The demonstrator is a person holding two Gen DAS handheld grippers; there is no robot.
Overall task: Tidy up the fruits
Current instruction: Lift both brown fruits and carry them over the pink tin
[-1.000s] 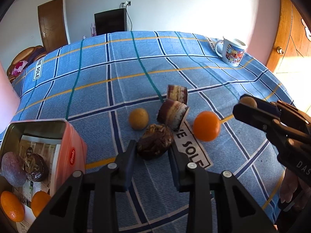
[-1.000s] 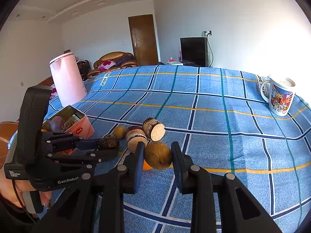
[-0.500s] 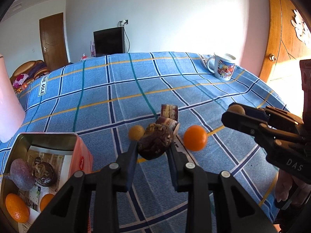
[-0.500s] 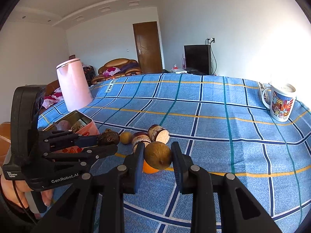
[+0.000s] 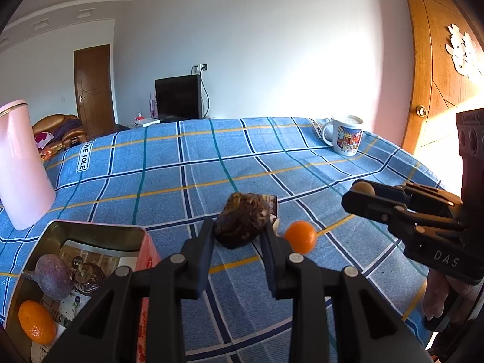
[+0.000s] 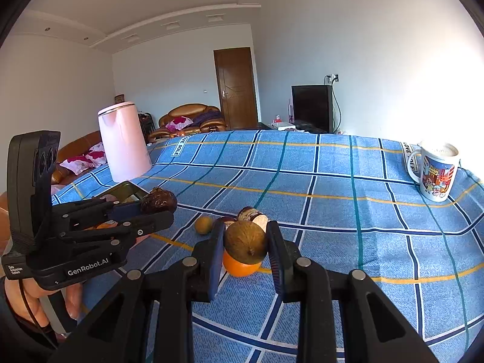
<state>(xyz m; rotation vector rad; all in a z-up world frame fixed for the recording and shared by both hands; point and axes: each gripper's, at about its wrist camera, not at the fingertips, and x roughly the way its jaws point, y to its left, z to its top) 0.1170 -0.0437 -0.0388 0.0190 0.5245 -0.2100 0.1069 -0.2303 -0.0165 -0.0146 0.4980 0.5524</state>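
My left gripper [image 5: 237, 236] is shut on a dark brown wrinkled fruit [image 5: 243, 219] and holds it above the blue plaid cloth; the fruit also shows in the right wrist view [image 6: 158, 201]. My right gripper [image 6: 245, 242] is shut on a tan round fruit [image 6: 245, 242], held above an orange [image 6: 240, 267] on the cloth; the orange shows in the left wrist view too [image 5: 300, 236]. A pink tin [image 5: 145, 243] at lower left holds a purple fruit [image 5: 51, 276], a dark fruit [image 5: 87, 278] and an orange [image 5: 36, 325].
A small yellow-brown fruit [image 6: 203, 224] and cut brown pieces [image 6: 252, 214] lie on the cloth behind the right gripper. A pink kettle [image 5: 19, 166] stands at far left, a printed mug [image 5: 345, 134] at far right. A wooden door [image 5: 435, 69] is on the right.
My left gripper has lifted the dark brown fruit well up off the cloth. My right gripper has also risen a little, still holding the tan fruit.
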